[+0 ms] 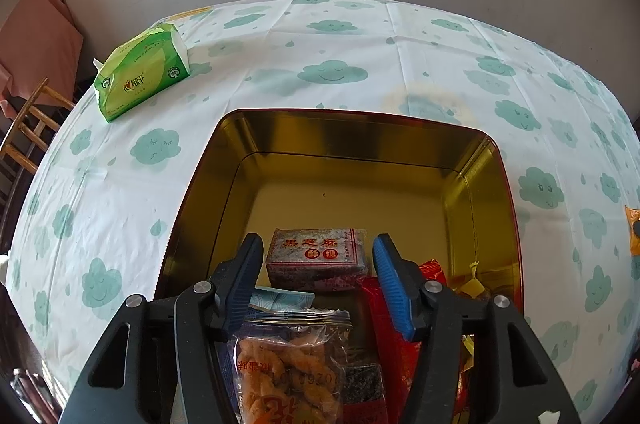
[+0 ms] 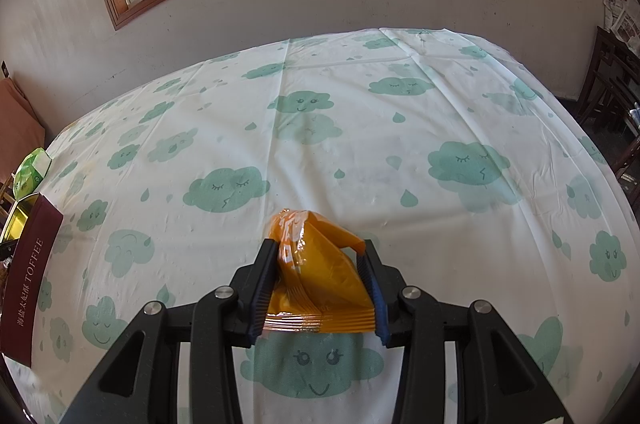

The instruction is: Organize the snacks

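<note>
An orange snack packet [image 2: 320, 272] is clamped between the two fingers of the right gripper [image 2: 320, 284], which are closed against its sides. The packet's crimped seam is turned toward the camera and its crumpled far end points away, so its long axis runs along the fingers. It is held above the cloud-print tablecloth [image 2: 360, 144], well to the right of the tin [image 2: 28, 264], whose dark red wall lettered TOFFEE is seen at the left edge of the right wrist view.

In the left wrist view, the tin [image 1: 352, 132] is seen from above, its gold interior open. Inside it, near the near wall, a grey block-shaped packet with red characters [image 1: 318, 256] lies with its long axis crosswise. Nearer than that, a clear bag of fried twists [image 1: 288, 364] lies lengthwise, with red wrappers [image 1: 384, 336] just right of it. The left gripper [image 1: 318, 280] is held over these with its fingers spread and nothing between them. A green tissue pack [image 1: 140, 72] lies beyond the tin, to its left.
</note>
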Action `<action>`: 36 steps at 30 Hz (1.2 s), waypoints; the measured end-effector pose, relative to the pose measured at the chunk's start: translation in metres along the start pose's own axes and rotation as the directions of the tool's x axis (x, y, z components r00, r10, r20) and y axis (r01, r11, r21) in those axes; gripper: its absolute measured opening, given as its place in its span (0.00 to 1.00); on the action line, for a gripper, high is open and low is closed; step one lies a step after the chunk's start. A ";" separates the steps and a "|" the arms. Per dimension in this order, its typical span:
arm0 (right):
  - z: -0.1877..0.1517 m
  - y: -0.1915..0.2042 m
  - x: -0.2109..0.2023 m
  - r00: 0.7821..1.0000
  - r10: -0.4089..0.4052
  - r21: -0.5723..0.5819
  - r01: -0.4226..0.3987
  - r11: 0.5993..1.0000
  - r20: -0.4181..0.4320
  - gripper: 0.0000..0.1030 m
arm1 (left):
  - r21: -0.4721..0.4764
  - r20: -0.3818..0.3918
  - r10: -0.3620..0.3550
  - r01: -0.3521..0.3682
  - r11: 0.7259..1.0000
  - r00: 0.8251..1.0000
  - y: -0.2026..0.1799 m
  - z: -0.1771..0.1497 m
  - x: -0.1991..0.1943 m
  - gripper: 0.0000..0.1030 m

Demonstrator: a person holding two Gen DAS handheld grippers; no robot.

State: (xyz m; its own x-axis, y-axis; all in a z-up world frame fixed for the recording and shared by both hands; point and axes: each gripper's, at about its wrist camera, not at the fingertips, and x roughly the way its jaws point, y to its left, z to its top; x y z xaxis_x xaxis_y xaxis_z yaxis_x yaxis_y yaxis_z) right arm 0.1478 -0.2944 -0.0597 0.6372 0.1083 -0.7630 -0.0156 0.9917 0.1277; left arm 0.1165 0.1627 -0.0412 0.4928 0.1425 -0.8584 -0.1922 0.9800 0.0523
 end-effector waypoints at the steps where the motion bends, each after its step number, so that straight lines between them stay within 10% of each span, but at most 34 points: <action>1: 0.000 0.000 0.000 1.000 0.000 0.000 0.000 1.000 0.000 0.41 | -0.001 0.001 -0.001 0.001 1.000 1.000 0.000 0.000 -0.001 0.53; 36: 0.001 0.001 0.000 1.000 -0.001 0.000 0.001 1.000 -0.001 0.41 | -0.007 0.199 0.035 -0.034 0.999 0.979 -0.029 -0.033 -0.106 0.65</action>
State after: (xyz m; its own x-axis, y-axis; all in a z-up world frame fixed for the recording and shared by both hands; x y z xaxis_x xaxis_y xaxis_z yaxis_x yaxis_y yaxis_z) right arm 0.1482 -0.2939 -0.0593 0.6366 0.1069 -0.7637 -0.0149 0.9919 0.1263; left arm 0.0421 0.1146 0.0317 0.6448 0.2011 -0.7375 -0.2147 0.9736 0.0777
